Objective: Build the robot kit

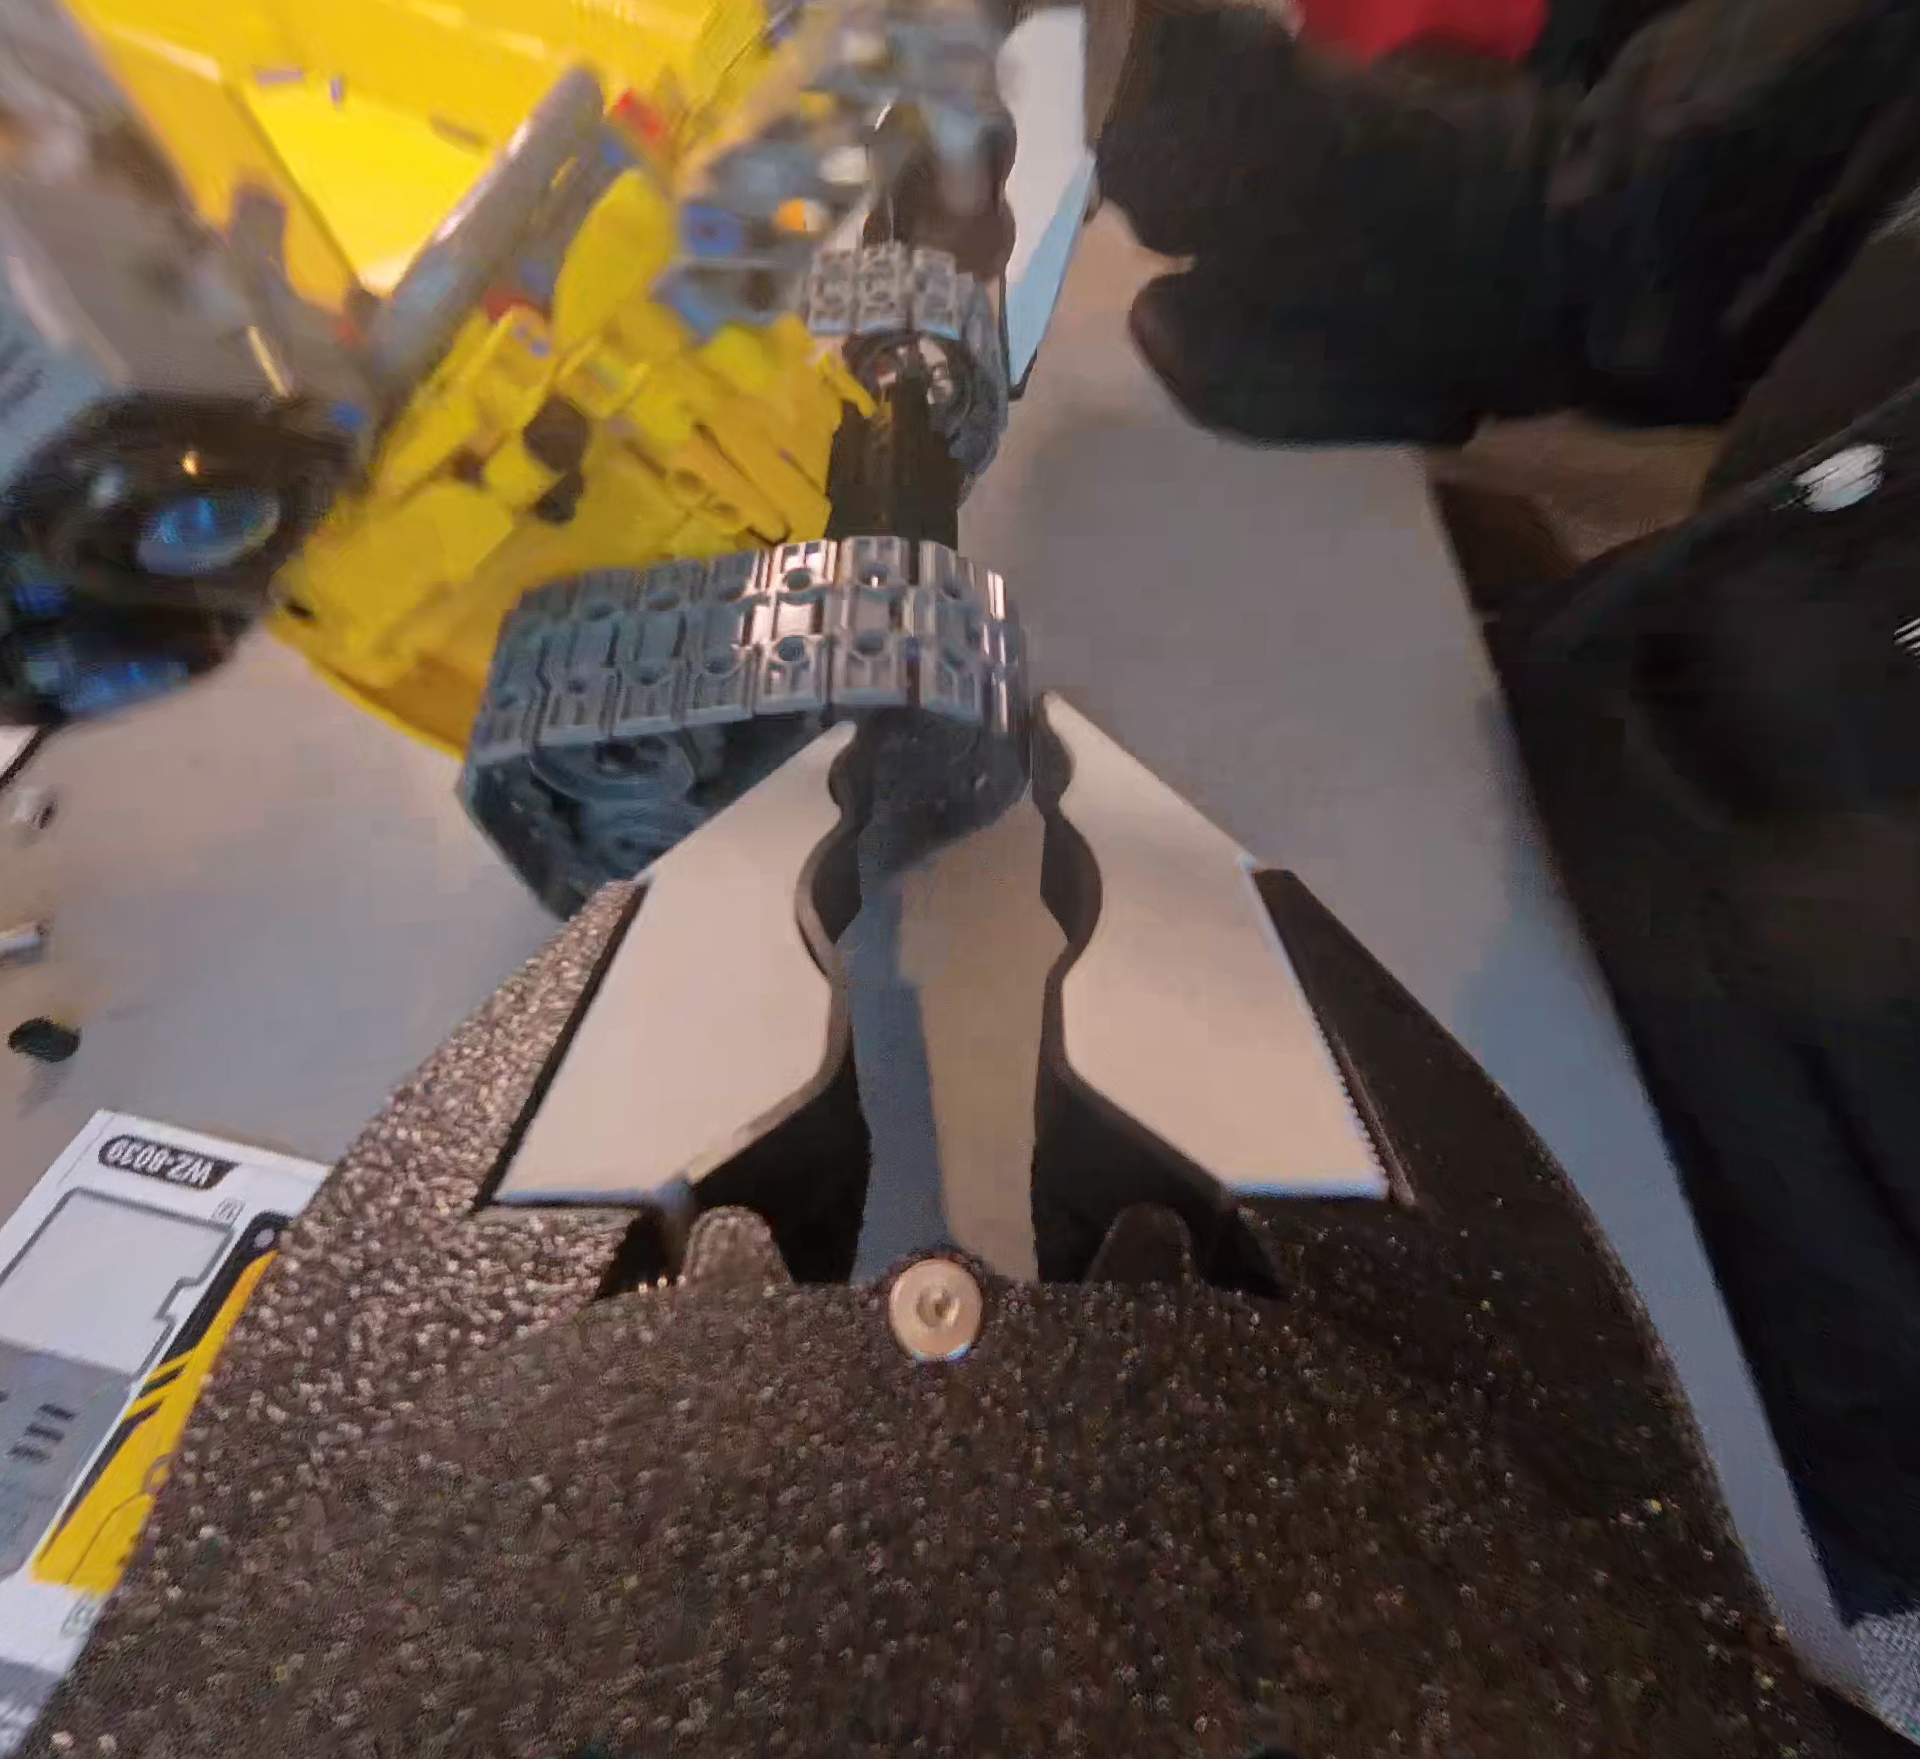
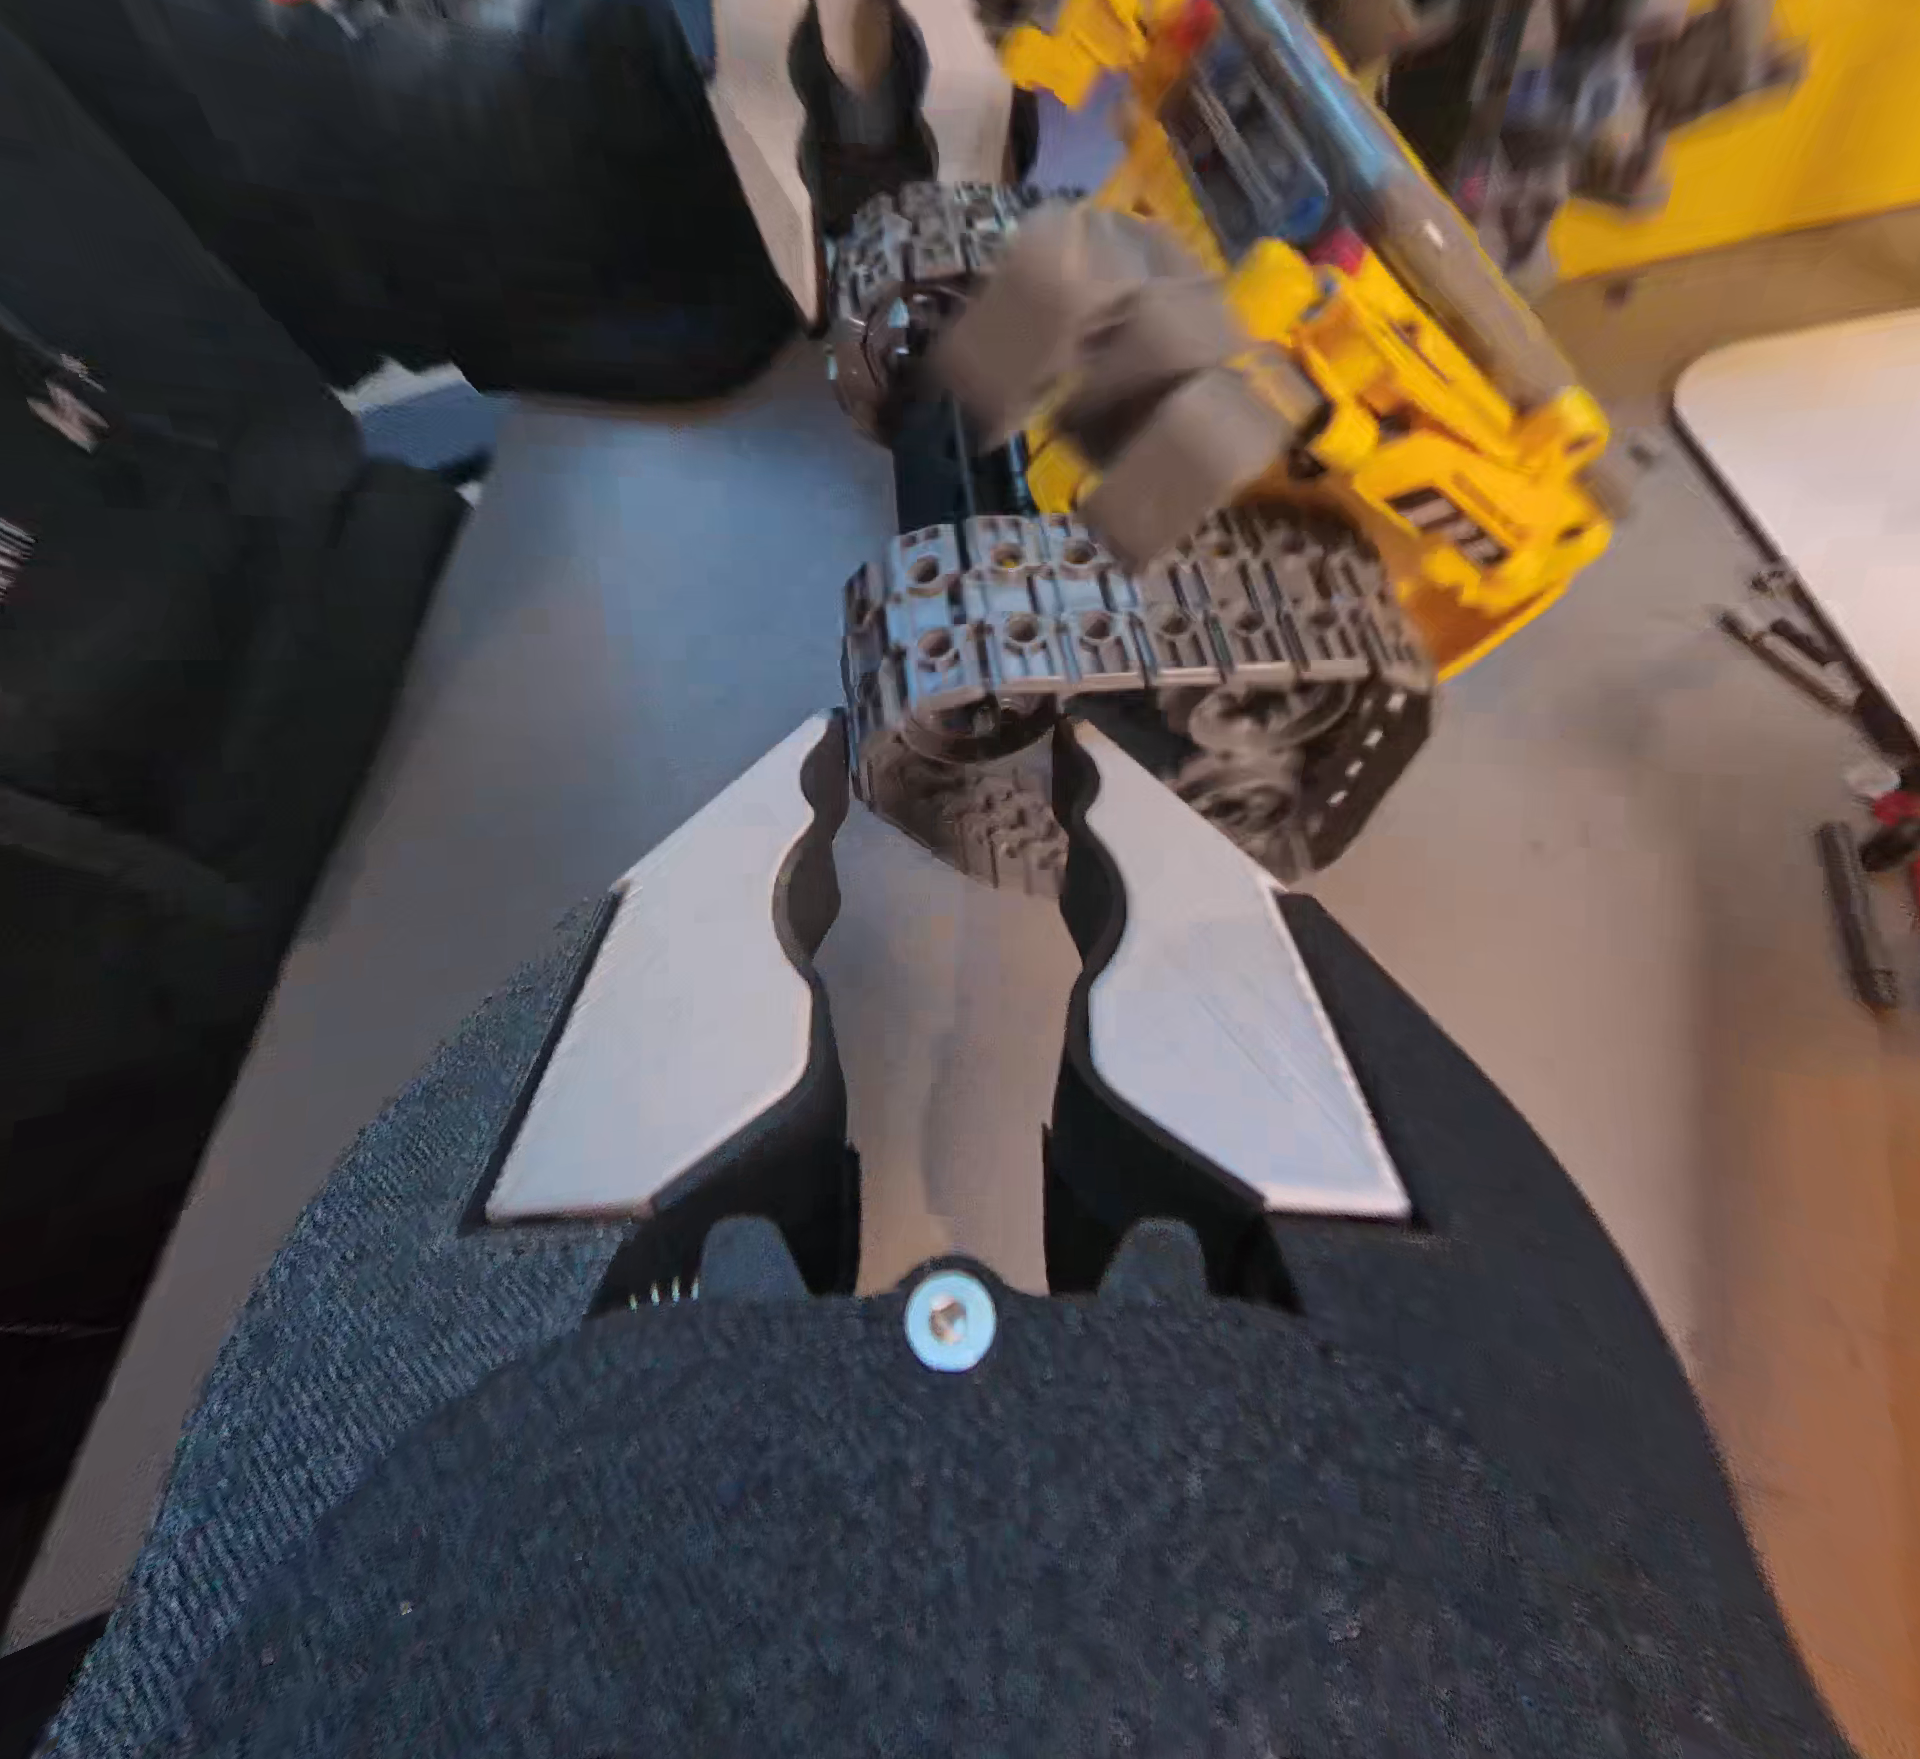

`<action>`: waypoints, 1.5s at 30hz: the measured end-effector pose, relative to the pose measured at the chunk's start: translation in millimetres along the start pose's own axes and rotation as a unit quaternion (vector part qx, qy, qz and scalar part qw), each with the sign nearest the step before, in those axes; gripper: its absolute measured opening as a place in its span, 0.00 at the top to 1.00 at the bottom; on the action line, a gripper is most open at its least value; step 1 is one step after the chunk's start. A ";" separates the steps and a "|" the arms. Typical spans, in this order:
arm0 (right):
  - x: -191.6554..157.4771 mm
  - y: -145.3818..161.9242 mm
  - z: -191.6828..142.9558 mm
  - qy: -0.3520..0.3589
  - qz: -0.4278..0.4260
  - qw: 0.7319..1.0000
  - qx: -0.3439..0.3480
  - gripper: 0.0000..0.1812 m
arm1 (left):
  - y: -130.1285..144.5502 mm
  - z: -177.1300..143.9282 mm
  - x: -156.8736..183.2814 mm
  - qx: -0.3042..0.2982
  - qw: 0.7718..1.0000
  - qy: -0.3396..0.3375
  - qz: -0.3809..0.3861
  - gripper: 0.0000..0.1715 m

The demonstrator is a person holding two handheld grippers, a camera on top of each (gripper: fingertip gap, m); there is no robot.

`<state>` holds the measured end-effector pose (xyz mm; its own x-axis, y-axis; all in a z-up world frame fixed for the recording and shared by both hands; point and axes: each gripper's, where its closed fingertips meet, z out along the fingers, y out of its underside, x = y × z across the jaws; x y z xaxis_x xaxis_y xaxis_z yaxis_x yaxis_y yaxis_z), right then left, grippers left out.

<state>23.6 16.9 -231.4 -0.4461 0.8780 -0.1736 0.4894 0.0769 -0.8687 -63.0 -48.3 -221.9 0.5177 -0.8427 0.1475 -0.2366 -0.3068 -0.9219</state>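
Our left claw (image 1: pixel 940 733) gripped one grey track (image 1: pixel 758 639) of the yellow brick excavator (image 1: pixel 582 421) – our right claw (image 2: pixel 951 738) clamped the opposite track (image 2: pixel 1091 629), model between them above the table (image 2: pixel 623 566).

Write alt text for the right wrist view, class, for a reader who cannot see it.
The right gripper grips one grey track of a tilted yellow toy digger above a grey table. The other gripper holds the far track from the opposite side. Loose toy parts lie at right.
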 end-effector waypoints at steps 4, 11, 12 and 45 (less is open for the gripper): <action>-9.3 -14.6 -10.4 -0.008 -0.012 1.000 0.027 0.88 | -15.0 -5.7 7.1 0.046 0.999 0.026 -0.011 0.84; -34.2 -2.8 -1.2 -0.067 -0.021 0.997 -0.004 0.91 | -8.4 -3.6 16.2 0.031 0.998 0.050 -0.002 0.85; -36.5 -3.3 -1.4 -0.071 -0.021 0.997 -0.004 0.91 | -8.0 -3.2 17.9 0.030 0.998 0.054 -0.001 0.85; 54.9 -35.5 -40.5 0.084 0.039 0.978 0.186 0.90 | -10.8 -47.9 -73.6 0.112 0.984 -0.114 -0.083 0.98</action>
<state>12.0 81.6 -191.3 -0.2736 0.9419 -0.1948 0.1971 -0.1434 -0.9698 -137.9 -4.1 -205.6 0.7107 -0.6603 0.2427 0.0407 -0.3058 -0.9512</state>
